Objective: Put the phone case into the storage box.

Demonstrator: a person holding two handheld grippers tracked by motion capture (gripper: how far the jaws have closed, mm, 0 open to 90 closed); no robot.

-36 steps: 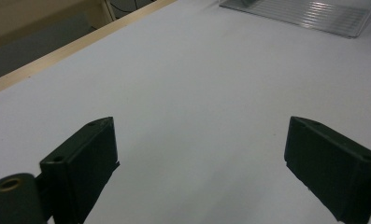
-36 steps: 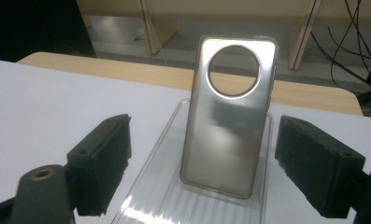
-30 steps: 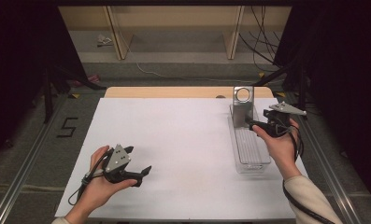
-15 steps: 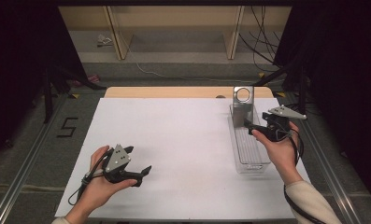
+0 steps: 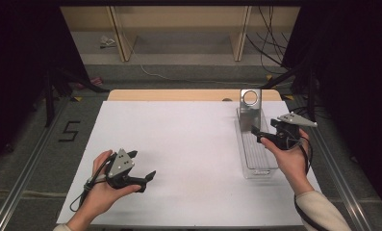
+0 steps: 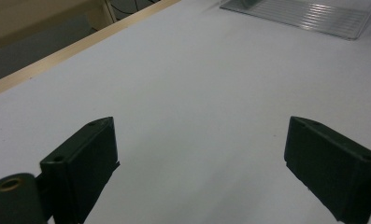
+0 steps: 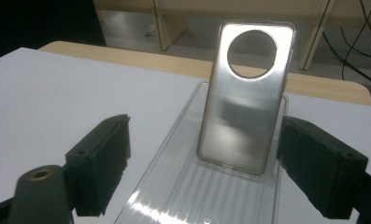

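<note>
Right gripper [image 7: 204, 168] jaws spread over clear tray [image 7: 174, 196], upright phone case [image 7: 244, 93] straight ahead unobstructed, left gripper [image 6: 199, 172] spread, bare table [image 6: 197, 84] ahead.

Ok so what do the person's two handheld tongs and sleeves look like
Both tongs are black, each with two blocky black jaws and a grey three-cornered plate on top. The left tongs trail a black cable looping below the left hand. The right tongs have a black cable running down past the right hand; that arm wears a cream sleeve.
</note>
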